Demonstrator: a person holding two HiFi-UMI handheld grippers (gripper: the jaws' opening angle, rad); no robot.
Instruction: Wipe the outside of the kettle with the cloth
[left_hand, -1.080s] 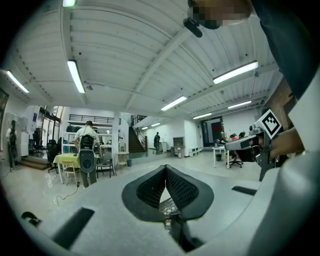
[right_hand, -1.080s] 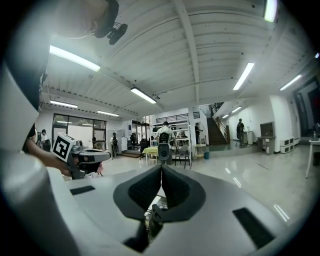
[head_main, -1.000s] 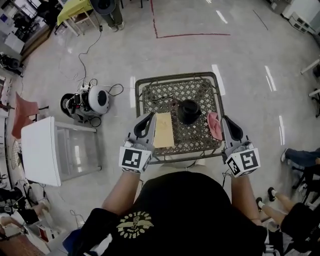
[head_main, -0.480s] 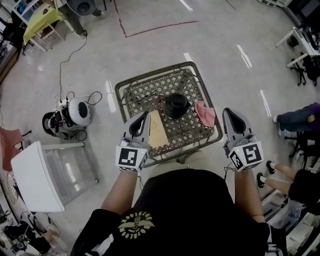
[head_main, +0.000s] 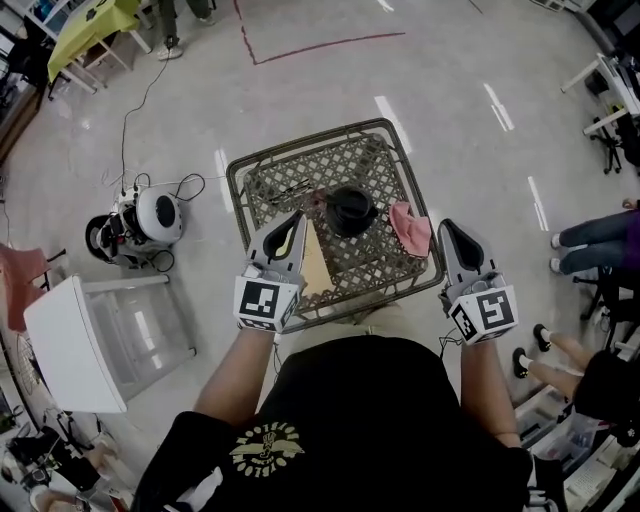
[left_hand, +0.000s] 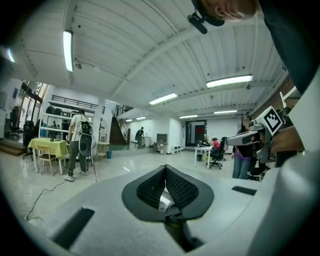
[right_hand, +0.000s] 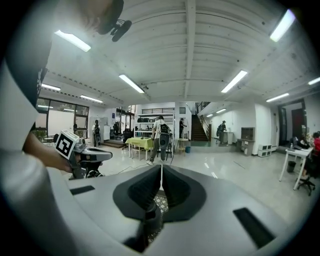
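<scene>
The left tool (head_main: 293, 222) and the right tool (head_main: 447, 230) are both clenched on nothing. Each gripper view shows its own jaws meeting at the tips, with only the lattice of the desk (head_main: 262, 172) glimpsed beneath them. The black kettle (head_main: 350, 210) stands on the desk ahead of and between the two tools, nearer the left one. The pink cloth (head_main: 410, 228) lies just inside the right tool's tip, between that tool and the kettle (close beside the kettle, though whether they touch is hard to tell).

A tan board (head_main: 316, 262) lies flat by the left tool, whose tip overlaps the board's outer edge. Compared with half a second ago, the right tool has drawn in a little toward the desk's rim and the cloth. The left tool keeps its place over the board. Kettle, cloth and board lie on the desk as they did a second ago, none of them touched.
</scene>
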